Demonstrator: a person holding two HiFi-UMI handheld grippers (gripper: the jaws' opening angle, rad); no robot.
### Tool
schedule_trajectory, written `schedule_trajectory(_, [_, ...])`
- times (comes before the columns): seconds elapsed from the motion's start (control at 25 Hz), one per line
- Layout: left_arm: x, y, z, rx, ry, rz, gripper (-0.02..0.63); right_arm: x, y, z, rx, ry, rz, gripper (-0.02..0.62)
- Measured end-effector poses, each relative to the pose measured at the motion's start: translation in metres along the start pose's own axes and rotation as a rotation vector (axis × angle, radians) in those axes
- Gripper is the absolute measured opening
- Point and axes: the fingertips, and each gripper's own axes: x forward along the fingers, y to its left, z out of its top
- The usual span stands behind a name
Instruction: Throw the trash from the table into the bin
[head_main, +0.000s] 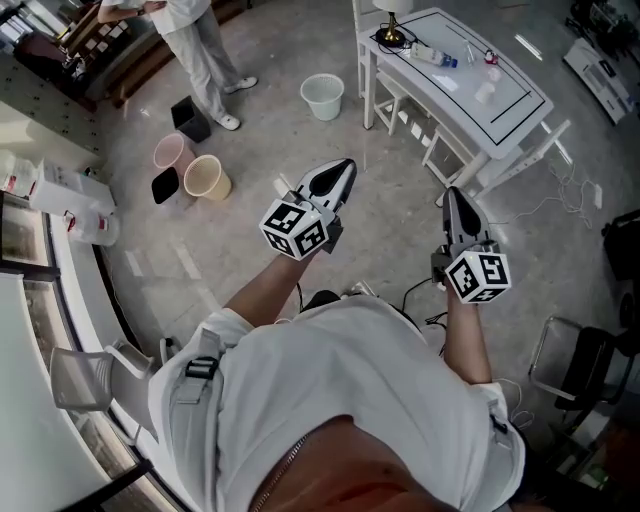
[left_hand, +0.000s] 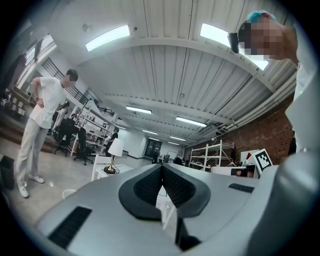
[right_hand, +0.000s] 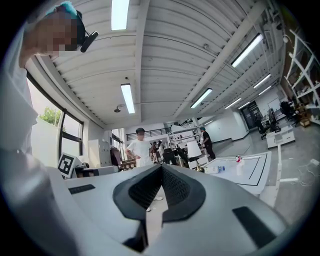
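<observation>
Two grippers, both empty, fingers pinched together. I read this as the approach step; nothing picked up yet.

Head view: left gripper (head_main: 343, 170) and right gripper (head_main: 452, 198) are held out level, tips closed. The white rectangular table with a black outline (head_main: 515, 100) sits ahead of the right fingertips, well apart. On it is a clear plastic bottle with a blue label (head_main: 432, 56), with small bits (head_main: 489, 57) beside it that are too small to identify. The round white plastic bin (head_main: 322, 96) is ahead of the left fingertips, near the table end. A beige round bin (head_main: 207, 177) sits off to the left of the left fingers.

Left gripper view: ribbed black pads (left_hand: 150, 186) meet with nothing between them. A white-shaded lamp (left_hand: 115, 148) stands beyond the tips, slightly left.

Right gripper view: pads (right_hand: 175, 187) also meet, empty. Table and bottle (right_hand: 220, 169) are right of the tips, far off.

Next, I'd say: close the distance to the table, spread one pair of fingers wide, then line up on the bottle before squeezing. Which bin is the target I can't tell; the white one looks likeliest.
</observation>
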Motion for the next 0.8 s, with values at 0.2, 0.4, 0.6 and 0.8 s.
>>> schedule_trajectory(0.2, [-0.019,0.026,0.017,0.016,-0.033,0.011,0.011,0.024,0.027,-0.004,0.001,-0.005,0.025,-0.009])
schedule_trajectory(0.4, [-0.034,0.051,0.022,0.009,-0.045,0.042,0.011,0.046,0.049,-0.019,-0.002,0.03,0.07,-0.009])
schedule_trajectory(0.6, [-0.032,0.08,0.021,0.001,-0.042,0.101,0.011,0.082,0.048,-0.026,0.013,0.053,0.123,-0.009])
schedule_trajectory(0.8, [-0.014,0.112,0.036,0.035,-0.063,0.158,0.011,0.128,0.038,-0.023,0.016,0.055,0.185,-0.009])
